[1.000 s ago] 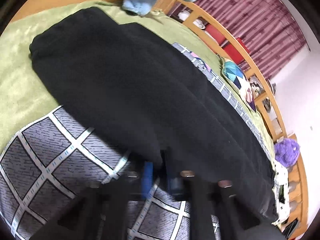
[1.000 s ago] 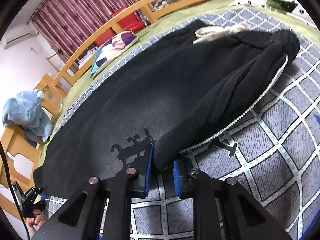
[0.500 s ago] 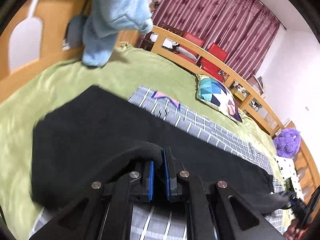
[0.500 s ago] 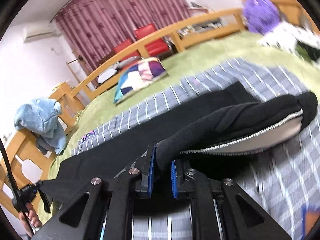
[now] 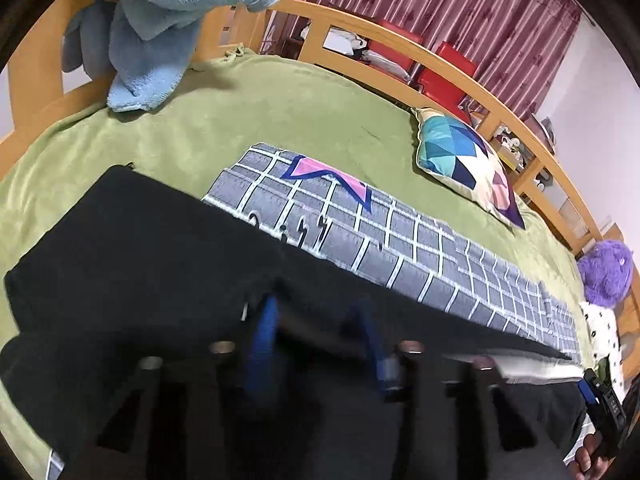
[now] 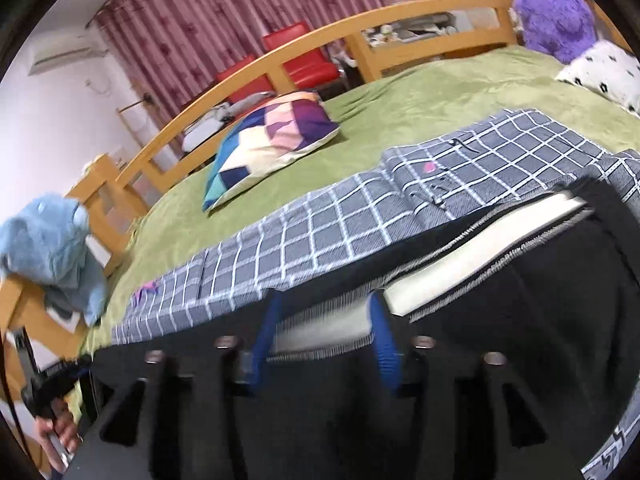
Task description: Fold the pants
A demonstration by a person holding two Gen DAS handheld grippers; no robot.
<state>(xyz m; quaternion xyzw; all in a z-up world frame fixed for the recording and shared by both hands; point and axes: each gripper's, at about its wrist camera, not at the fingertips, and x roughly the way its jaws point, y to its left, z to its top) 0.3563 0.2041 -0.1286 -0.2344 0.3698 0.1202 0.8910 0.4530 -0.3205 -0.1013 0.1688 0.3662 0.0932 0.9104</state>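
The black pants point(image 5: 132, 248) lie folded lengthwise on the grey checked sheet point(image 5: 404, 248). My left gripper point(image 5: 320, 320) is open over the leg end, its blue pads spread apart with black cloth under them. My right gripper point(image 6: 326, 320) is open over the waist end of the pants point(image 6: 540, 312), where the white inner waistband point(image 6: 472, 256) shows between the pads. Neither gripper holds the cloth.
A green blanket point(image 5: 280, 112) covers the bed. A patchwork cushion point(image 5: 464, 156) lies near the wooden rail point(image 5: 452, 64). A blue plush toy point(image 5: 160, 20) hangs at the left corner, a purple plush point(image 5: 606, 272) and a spotted pillow point(image 6: 604, 72) at the right.
Both grippers carried the pants' near edge over to the far side, lowered it and opened, letting go of the cloth. The pants now lie folded in half lengthwise.
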